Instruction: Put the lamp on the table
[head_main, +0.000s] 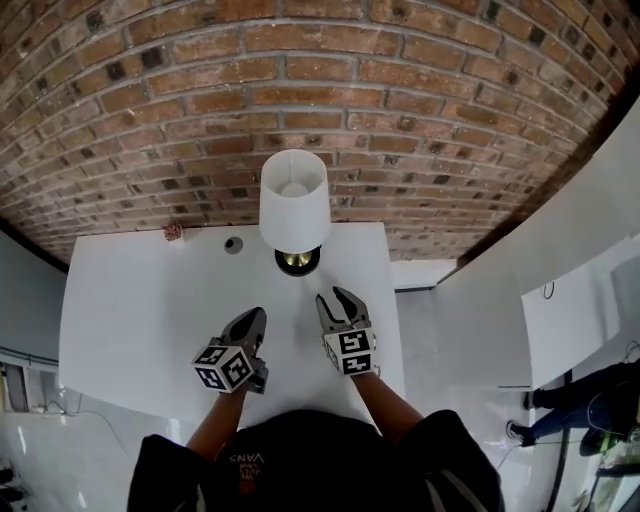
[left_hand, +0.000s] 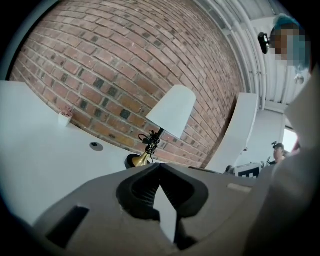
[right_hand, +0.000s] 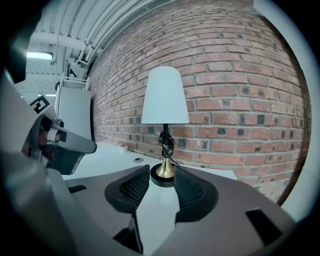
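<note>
— Where's the lamp (head_main: 294, 205)?

— On the white table (head_main: 130, 310), at its back edge near the brick wall (head_main: 300, 80). It's upright, with its stem straight up, the brass base (right_hand: 164, 170) down and the white shade (right_hand: 165, 95) on top. A dark cord (right_hand: 166, 141) is bunched round the stem.

— And the grippers?

— Both are over the near half of the table, pointing at it. The left gripper (head_main: 252, 320) has its jaws pressed together with nothing in them. The right gripper (head_main: 335, 298) has its jaws spread wide and is empty. The lamp is ahead of both, and neither touches it.
</note>
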